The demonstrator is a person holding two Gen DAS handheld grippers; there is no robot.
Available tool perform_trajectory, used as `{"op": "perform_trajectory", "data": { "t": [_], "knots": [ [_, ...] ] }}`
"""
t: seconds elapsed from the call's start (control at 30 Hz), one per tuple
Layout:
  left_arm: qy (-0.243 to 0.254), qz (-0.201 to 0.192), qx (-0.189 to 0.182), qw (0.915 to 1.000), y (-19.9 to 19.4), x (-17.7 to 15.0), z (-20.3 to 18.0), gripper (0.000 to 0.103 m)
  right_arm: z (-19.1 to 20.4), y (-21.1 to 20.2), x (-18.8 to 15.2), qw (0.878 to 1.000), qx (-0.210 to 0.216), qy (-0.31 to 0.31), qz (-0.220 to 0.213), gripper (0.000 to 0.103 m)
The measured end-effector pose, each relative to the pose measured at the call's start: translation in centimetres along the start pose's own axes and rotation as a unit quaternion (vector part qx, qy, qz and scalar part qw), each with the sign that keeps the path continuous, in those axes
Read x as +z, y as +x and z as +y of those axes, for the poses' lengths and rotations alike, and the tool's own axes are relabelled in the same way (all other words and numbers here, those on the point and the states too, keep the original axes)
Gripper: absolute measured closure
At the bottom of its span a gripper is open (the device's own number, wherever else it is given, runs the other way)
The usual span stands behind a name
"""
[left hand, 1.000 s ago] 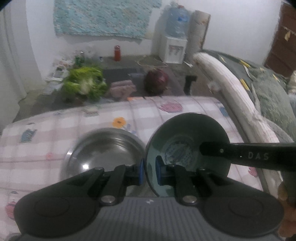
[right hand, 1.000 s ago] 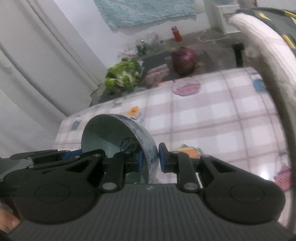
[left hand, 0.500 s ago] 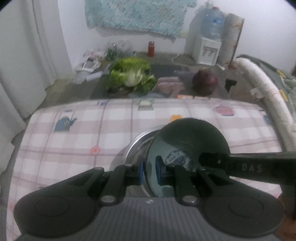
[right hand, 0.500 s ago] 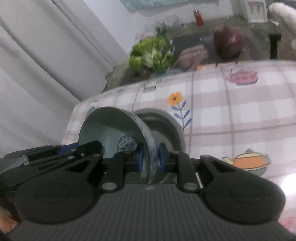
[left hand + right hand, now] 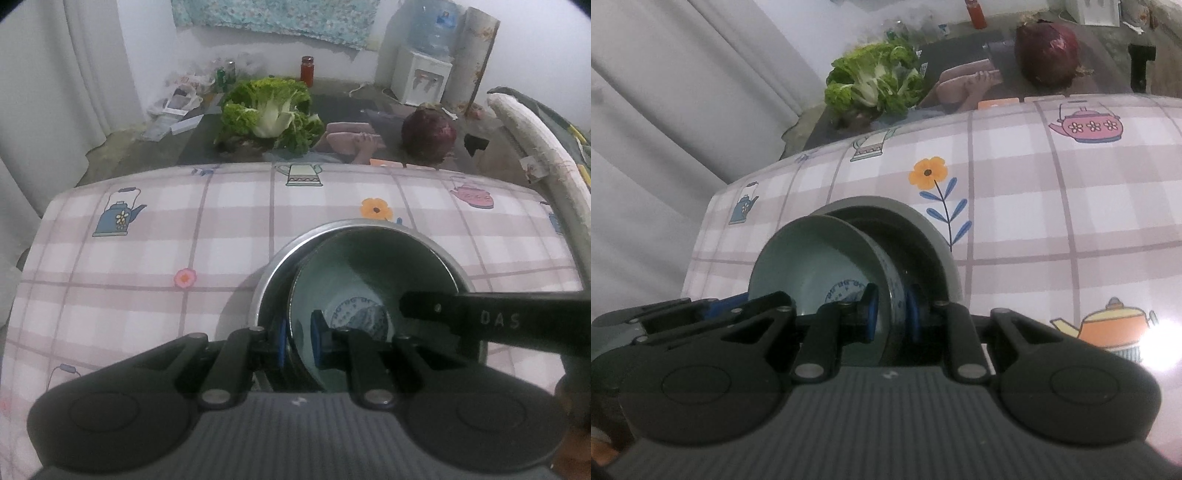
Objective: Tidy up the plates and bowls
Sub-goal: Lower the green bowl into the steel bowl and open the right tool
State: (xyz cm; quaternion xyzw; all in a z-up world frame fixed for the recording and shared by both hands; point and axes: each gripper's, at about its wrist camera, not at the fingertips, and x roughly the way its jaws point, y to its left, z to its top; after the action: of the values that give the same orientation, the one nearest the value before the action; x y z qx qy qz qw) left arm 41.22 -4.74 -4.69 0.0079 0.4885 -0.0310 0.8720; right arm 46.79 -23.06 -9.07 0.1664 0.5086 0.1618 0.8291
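A pale green ceramic bowl (image 5: pixel 369 273) with a blue pattern in its bottom sits inside a larger steel bowl (image 5: pixel 295 243) on the checked tablecloth. My left gripper (image 5: pixel 298 339) is shut on the ceramic bowl's near-left rim. My right gripper (image 5: pixel 891 314) is shut on the opposite rim; its black finger (image 5: pixel 480 317) reaches across the bowl in the left wrist view. From the right wrist view the ceramic bowl (image 5: pixel 812 258) leans tilted within the steel bowl (image 5: pixel 923 240).
The tablecloth (image 5: pixel 147 258) carries teapot and flower prints. Beyond the table's far edge lie a green lettuce (image 5: pixel 273 110), a red cabbage (image 5: pixel 428 133) and a red jar (image 5: pixel 307 70). A white curtain (image 5: pixel 665 110) hangs at the left; a rolled mat (image 5: pixel 535 140) lies on the right.
Both grippers carried the ceramic bowl leftward and down, from beside the steel bowl to inside it. Both grips stayed shut on its rim.
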Motion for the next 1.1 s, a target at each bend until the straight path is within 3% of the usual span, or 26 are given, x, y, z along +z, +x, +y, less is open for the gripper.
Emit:
{"op": "perform_trajectory", "data": {
  "t": [0.3, 0.4, 0.47, 0.77, 1.1],
  "knots": [
    [0.004, -0.008, -0.009, 0.9999, -0.2, 0.0, 0.0, 0.079, 0.9, -0.1, 0.1, 0.999, -0.014, -0.027, -0.016, 0.08],
    [0.003, -0.008, -0.019, 0.9998, -0.4, 0.0, 0.0, 0.068, 1.2, -0.8, 0.2, 0.999, -0.015, -0.029, -0.029, 0.069],
    [0.006, -0.009, -0.021, 0.9997, -0.8, 0.0, -0.1, 0.055, 1.3, -1.4, 0.2, 0.999, -0.015, -0.031, -0.039, 0.057],
    [0.023, -0.043, -0.035, 0.9982, -4.6, -0.2, -0.5, 0.028, 0.6, -6.6, -0.6, 0.996, 0.015, -0.013, -0.088, 0.044],
    [0.067, -0.068, -0.051, 0.9941, -9.8, -2.4, -1.5, 0.021, -0.1, -13.1, -5.3, 0.99, 0.036, -0.002, -0.135, 0.027]
  ]
}}
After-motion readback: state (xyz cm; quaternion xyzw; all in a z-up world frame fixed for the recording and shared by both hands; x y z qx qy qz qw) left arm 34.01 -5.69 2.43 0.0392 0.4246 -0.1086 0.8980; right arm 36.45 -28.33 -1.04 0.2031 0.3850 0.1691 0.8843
